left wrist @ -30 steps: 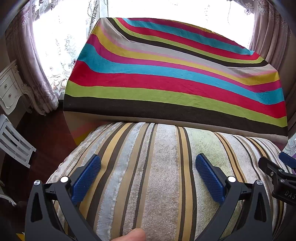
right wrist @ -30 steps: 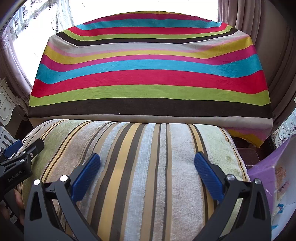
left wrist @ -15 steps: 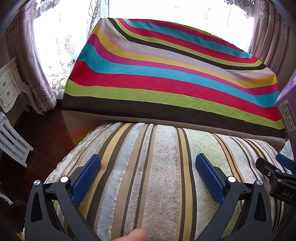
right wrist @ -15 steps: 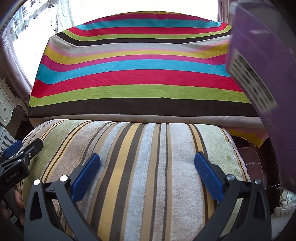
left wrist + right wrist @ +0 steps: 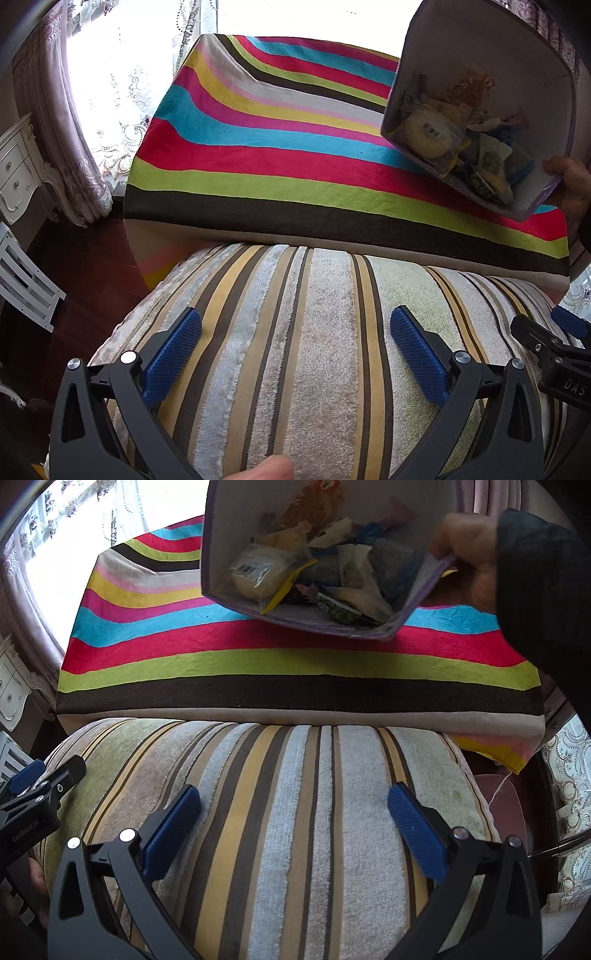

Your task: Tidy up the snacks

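A purple box (image 5: 517,74) (image 5: 236,535) full of several wrapped snacks (image 5: 461,147) (image 5: 314,572) is tilted over the bright striped tablecloth (image 5: 277,158) (image 5: 258,657), held by a person's hand (image 5: 472,554) (image 5: 570,181) in a dark sleeve. My left gripper (image 5: 295,347) stands open above a striped plush cushion (image 5: 314,332) (image 5: 295,812), nothing between its blue pads. My right gripper (image 5: 293,823) is likewise open and empty over the same cushion. Each gripper shows at the other view's edge: the right gripper (image 5: 546,347), the left gripper (image 5: 37,794).
Lace curtains (image 5: 122,92) and a bright window lie behind the table. A white dresser (image 5: 14,173) and a white slatted chair (image 5: 26,284) stand on the dark floor at left. A reddish stool (image 5: 506,812) sits at right below the table edge.
The purple box has swung in from the right and tipped, its open side with the snacks now facing me above the tablecloth. Both grippers have stayed put and open.
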`<act>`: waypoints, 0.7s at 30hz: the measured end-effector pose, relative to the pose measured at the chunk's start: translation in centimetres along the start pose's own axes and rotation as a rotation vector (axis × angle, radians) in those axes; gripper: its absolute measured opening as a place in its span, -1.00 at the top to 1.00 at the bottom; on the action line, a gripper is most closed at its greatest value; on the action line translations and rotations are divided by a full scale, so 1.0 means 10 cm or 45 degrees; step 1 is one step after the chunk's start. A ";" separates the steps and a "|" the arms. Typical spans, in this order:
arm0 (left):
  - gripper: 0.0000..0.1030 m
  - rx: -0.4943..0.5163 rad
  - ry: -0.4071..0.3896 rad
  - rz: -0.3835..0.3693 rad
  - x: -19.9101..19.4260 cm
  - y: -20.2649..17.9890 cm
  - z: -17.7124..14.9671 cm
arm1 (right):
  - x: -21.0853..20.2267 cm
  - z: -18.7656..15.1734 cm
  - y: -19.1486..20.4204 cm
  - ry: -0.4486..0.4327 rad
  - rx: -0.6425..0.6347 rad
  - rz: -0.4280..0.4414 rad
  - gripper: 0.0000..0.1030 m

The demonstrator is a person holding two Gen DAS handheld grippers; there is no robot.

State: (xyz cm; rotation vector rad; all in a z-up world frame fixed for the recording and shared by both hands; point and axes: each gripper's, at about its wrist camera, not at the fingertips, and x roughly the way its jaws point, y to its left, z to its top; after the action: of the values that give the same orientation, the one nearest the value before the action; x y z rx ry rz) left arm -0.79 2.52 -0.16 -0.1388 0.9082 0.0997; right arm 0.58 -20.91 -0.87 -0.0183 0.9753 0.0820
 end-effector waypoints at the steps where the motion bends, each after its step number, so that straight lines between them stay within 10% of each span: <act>1: -0.92 -0.002 -0.001 -0.003 0.01 0.00 0.00 | 0.00 0.00 0.00 0.000 0.000 0.000 -0.97; 21: -0.92 0.003 0.013 0.012 0.07 -0.02 0.05 | 0.03 -0.01 0.00 0.004 0.002 -0.003 -0.97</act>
State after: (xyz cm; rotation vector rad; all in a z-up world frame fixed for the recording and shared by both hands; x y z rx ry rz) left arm 0.03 2.43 -0.42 -0.1328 0.9194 0.1063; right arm 0.68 -20.90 -1.11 -0.0177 0.9783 0.0793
